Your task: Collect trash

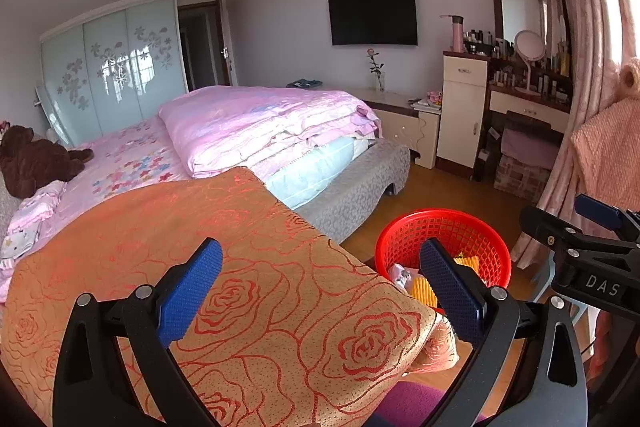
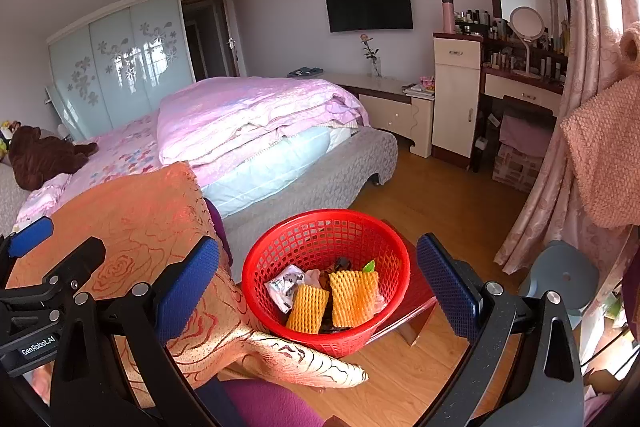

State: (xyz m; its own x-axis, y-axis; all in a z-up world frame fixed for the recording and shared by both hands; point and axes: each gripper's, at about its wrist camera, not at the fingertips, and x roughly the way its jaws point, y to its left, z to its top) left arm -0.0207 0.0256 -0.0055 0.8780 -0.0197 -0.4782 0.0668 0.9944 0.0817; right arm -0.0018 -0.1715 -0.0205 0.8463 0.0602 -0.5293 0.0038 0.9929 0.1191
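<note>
A red mesh basket [image 2: 325, 239] stands on a dark red low stool [image 2: 416, 301] beside the bed. In it lie two orange foam fruit nets [image 2: 354, 297], a crumpled silver wrapper [image 2: 285, 285] and other scraps. My right gripper [image 2: 318, 287] is open and empty, above and in front of the basket. My left gripper [image 1: 320, 287] is open and empty over an orange rose-patterned cloth [image 1: 224, 267]. The basket also shows in the left wrist view [image 1: 448, 231], at the right behind the right-hand finger. The right gripper's body [image 1: 592, 267] shows at that view's right edge.
A bed with a pink quilt [image 2: 248, 115] fills the middle left, with a brown plush toy [image 2: 40, 157] on it. A dressing table with mirror [image 2: 524, 27] and curtains [image 2: 592, 67] stand at the right. A grey stool [image 2: 560, 275] sits near the curtain. Wooden floor [image 2: 440, 195] lies between.
</note>
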